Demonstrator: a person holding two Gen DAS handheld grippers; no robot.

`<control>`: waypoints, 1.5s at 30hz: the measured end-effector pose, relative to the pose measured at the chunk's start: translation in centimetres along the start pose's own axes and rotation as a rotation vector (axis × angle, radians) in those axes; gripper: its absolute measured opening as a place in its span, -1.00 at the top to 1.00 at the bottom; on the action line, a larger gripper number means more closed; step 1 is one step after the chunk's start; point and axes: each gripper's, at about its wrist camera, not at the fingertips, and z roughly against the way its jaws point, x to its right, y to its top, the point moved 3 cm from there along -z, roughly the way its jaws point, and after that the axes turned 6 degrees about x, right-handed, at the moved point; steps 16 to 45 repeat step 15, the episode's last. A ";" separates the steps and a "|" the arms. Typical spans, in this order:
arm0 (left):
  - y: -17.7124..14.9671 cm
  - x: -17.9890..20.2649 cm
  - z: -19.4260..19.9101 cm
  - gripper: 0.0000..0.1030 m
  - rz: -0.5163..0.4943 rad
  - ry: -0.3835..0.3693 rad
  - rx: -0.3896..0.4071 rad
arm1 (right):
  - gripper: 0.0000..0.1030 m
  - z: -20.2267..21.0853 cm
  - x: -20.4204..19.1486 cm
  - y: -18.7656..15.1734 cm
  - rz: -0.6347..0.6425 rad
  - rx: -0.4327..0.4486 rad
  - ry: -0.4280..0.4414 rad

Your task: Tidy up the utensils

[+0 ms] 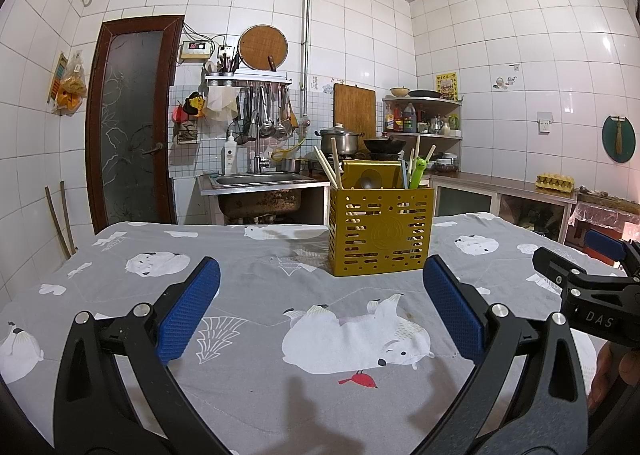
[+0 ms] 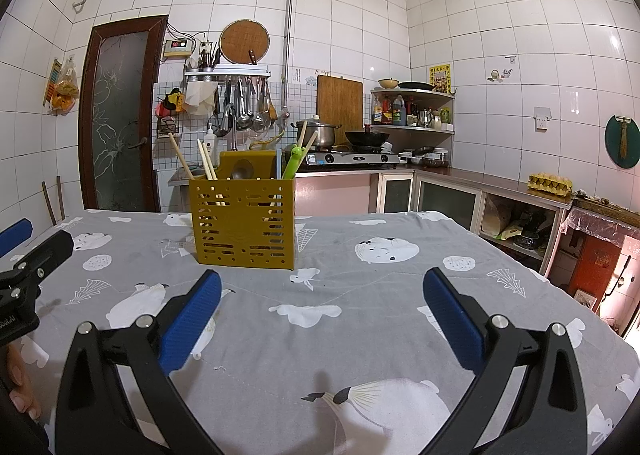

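Note:
A mustard-yellow perforated utensil holder (image 1: 380, 233) stands upright on the table with the grey bear-print cloth (image 1: 260, 335). It holds wooden chopsticks (image 1: 326, 171), a metal spoon (image 1: 367, 181) and a green cartoon-topped utensil (image 1: 418, 171). The holder also shows in the right wrist view (image 2: 245, 223). My left gripper (image 1: 320, 307) is open and empty, hovering above the cloth short of the holder. My right gripper (image 2: 320, 315) is open and empty, also short of the holder. Each gripper shows at the edge of the other's view.
Behind the table are a steel sink (image 1: 260, 179), hanging ladles (image 1: 266, 115), a stove with a pot (image 2: 316, 133) and a wok (image 2: 366, 137), and a counter with an egg tray (image 2: 550, 183). The table's right edge (image 2: 560, 295) drops off.

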 end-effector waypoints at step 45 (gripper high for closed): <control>0.5 -0.3 -0.4 -0.91 0.000 0.004 -0.001 | -0.92 0.0 0.0 0.0 0.000 0.000 0.000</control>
